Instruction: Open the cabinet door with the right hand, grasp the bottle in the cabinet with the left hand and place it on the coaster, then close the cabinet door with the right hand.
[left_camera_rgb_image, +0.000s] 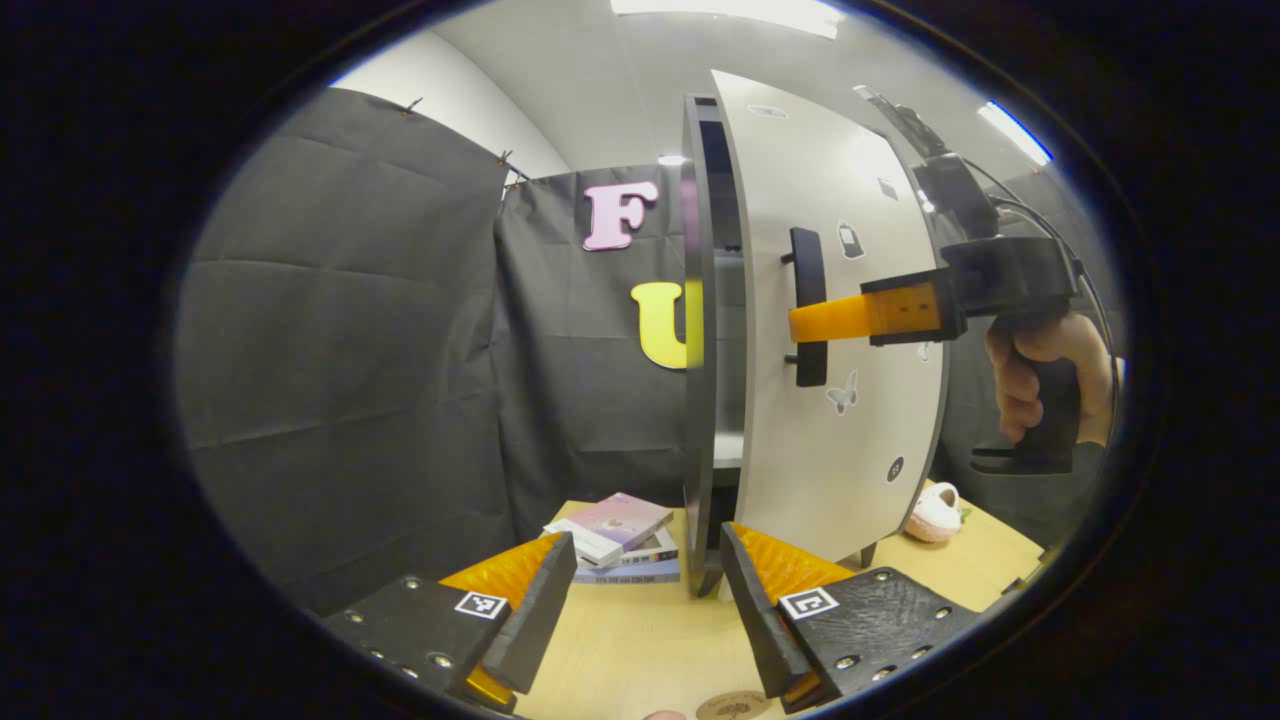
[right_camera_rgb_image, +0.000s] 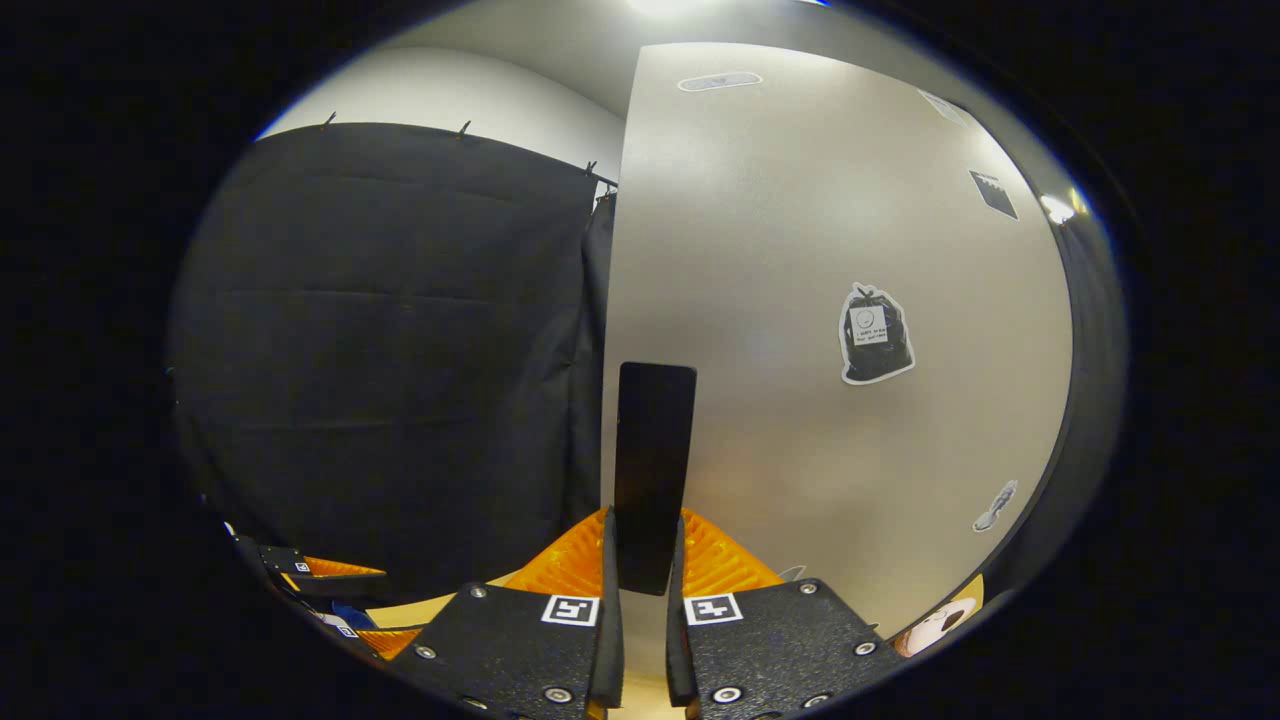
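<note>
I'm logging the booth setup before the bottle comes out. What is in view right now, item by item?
Cabinet: one, grey frame, standing on the table.
Cabinet door: one, white with stickers, slightly ajar.
Door handle: one, black, upright bar near the door's edge.
Books: small stack, pink on top, left of the cabinet.
Coaster: one, brown, round, near table edge.
Plush toy: one, white, right of the cabinet.
Table: one, light wood.
Left gripper: open, low over the table.
Right gripper: shut on the door handle.
Hand: one, holding the right gripper's grip.
</note>
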